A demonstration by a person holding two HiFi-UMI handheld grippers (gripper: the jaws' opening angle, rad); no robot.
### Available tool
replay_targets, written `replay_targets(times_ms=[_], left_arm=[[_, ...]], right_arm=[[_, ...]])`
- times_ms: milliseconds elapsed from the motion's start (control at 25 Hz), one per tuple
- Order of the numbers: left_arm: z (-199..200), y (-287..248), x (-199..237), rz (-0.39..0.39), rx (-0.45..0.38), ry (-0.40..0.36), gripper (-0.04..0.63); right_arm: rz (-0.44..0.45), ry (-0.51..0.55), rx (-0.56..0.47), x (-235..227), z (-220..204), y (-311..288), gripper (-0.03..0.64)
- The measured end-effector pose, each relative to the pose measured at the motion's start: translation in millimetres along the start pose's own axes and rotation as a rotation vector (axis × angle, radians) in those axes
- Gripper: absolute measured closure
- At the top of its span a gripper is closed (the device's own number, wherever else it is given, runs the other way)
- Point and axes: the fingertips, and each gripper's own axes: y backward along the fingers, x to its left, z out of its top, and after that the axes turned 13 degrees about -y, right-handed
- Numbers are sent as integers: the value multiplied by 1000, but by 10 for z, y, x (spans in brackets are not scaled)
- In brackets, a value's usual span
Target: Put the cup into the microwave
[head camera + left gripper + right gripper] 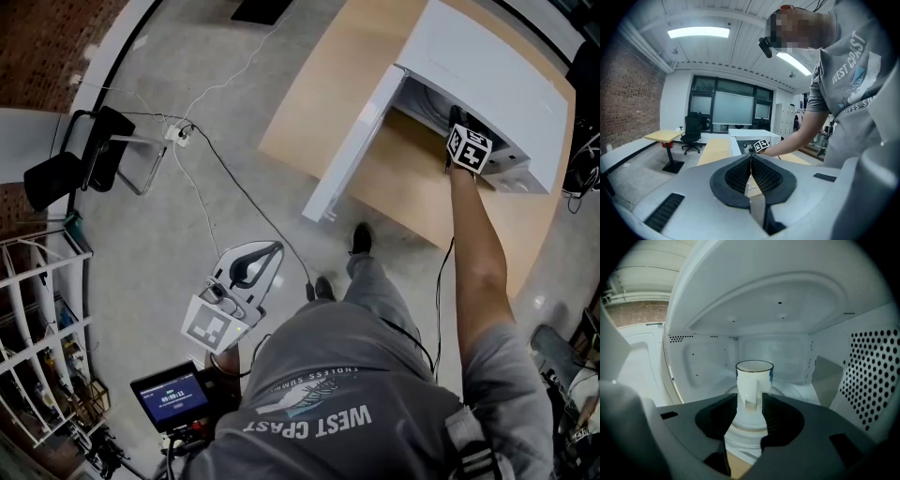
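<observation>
Ceramic cup [754, 373] looks stiff, light, breakable; its handle [751, 392] is the hold. Right gripper [749, 403] stands released astride it; left gripper [751, 160] closed, empty.

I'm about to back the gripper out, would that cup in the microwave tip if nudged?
Probably rigid and breakable: the cup looks like glazed ceramic. It stands upright, so a knock on its handle, between the open jaws of the right gripper, could tip it or slide it on the smooth turntable.
</observation>
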Motion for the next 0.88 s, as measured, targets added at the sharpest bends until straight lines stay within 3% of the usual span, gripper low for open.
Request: replay_targets(times_ms=[480,680,880], left_arm=[[16,329,-218,-14,-49,-42,574],[-137,310,-369,-41,-18,-87,574],[451,917,-594,-20,-108,-71,574]], right_arm=[[12,1,-49,120,111,629,460],[46,-7,-91,57,108,940,460],[114,16,-160,508,670,2034,460]])
